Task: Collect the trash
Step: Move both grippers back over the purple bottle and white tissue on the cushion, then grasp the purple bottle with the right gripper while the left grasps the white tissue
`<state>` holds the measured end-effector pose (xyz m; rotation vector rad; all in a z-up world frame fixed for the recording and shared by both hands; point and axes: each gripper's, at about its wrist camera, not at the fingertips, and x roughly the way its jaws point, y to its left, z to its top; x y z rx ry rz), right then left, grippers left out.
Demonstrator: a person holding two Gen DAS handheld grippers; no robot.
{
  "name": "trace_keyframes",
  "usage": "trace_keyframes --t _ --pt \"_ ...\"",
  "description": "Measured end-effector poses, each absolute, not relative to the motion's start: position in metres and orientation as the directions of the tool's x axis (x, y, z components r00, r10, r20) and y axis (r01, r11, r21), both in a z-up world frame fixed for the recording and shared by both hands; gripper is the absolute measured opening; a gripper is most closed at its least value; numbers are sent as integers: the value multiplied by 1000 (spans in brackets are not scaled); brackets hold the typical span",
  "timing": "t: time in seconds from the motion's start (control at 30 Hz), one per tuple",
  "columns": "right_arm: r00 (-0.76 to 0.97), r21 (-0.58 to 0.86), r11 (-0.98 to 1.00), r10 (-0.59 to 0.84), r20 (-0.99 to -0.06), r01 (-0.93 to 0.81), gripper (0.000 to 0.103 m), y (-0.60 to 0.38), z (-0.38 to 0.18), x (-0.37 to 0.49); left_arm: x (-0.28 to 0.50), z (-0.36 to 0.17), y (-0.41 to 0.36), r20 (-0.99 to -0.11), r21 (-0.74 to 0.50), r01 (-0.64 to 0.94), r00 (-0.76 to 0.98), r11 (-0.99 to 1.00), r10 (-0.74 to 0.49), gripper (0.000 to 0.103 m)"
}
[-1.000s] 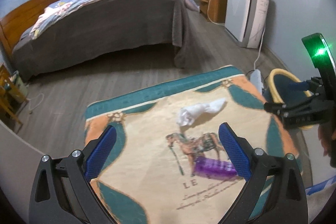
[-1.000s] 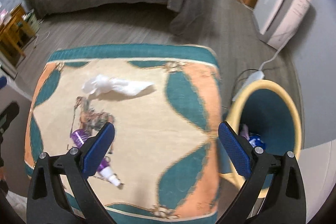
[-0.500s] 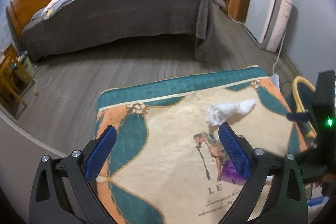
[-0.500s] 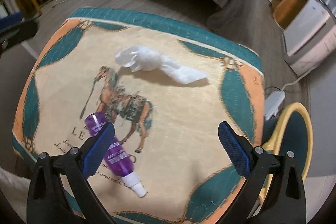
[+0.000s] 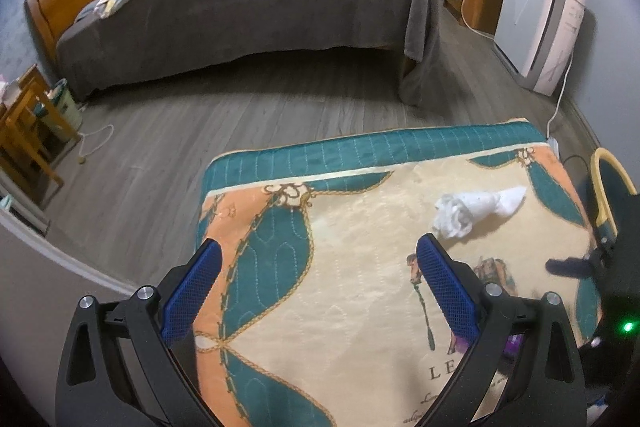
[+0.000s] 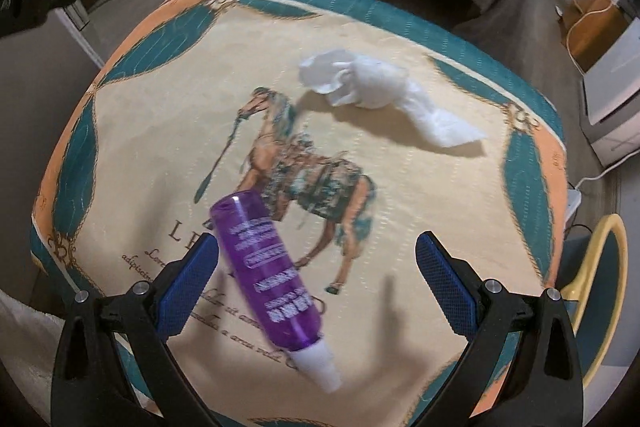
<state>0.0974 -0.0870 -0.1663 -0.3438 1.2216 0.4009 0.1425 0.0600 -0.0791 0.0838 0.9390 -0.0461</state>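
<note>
Here, your right gripper (image 6: 316,267) hangs with its blue pads spread wide over the horse-print cloth (image 6: 400,219), and the purple bottle (image 6: 266,275) lies between them at the lower centre of the right wrist frame, close to the left pad, white cap toward the bottom edge. The bottle rests on the cloth; neither pad clearly touches it, though the picture is soft there. Above it, in the upper centre, the crumpled white tissue (image 6: 384,99) lies well apart from the bottle. At the right edge, a slice of the yellow-rimmed bin (image 6: 600,267) shows beside the cloth.

Your left gripper (image 5: 318,285) is likewise spread open, empty, over the cloth's near left part in the left wrist frame. That view gives the tissue (image 5: 472,211) at middle right, just beyond the right pad, but only a purple sliver of the bottle (image 5: 516,341) behind the gripper's frame at lower right. It alone takes in the room: the grey-covered bed (image 5: 248,3) across the upper frame and the white appliance (image 5: 540,23) at upper right. The right wrist view alone shows the bottle whole.
</note>
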Motion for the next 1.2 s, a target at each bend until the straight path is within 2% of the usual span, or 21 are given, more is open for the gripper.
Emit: trace_keyframes --t 0.17,0.3,0.37,0.43,0.5,0.63,0.8,1.0,1.13,1.17,1.2 --pt "275 -25 880 122 -954 -474 94 -81 -173 99 146 -83 63 -815 44 63 579 997 -1 97" --pt "244 -2 871 135 -960 -491 74 -77 -178 97 148 -86 64 -821 42 59 571 997 1 97" --pt "240 -5 861 137 -961 -509 60 -75 -179 94 148 -88 64 -823 45 58 567 997 5 97" --pt "226 6 854 144 -964 -520 39 -75 -181 93 149 -90 63 -826 42 58 564 997 2 97" --pt "207 17 858 143 -968 -514 32 -79 -184 95 151 -92 61 -827 44 61 562 997 2 97" --pt "222 24 882 144 -964 -470 32 -94 -180 103 156 -103 49 -835 60 87 550 994 3 97" --pt "279 6 943 105 -955 -333 32 -133 -173 122 164 -125 24 -859 52 150 512 987 -32 97" --pt "334 -8 994 30 -942 -113 32 -191 -167 140 175 -139 -20 -850 14 266 511 964 -129 95" --pt "339 -15 997 10 -941 -70 32 -209 -169 141 180 -142 -47 -833 5 320 526 948 -173 95" --pt "339 -13 998 11 -941 -68 33 -212 -169 141 183 -143 -52 -828 -14 323 527 946 -192 95" --pt "338 -14 998 9 -941 -67 43 -213 -170 141 184 -144 -55 -826 -31 326 524 945 -208 94"
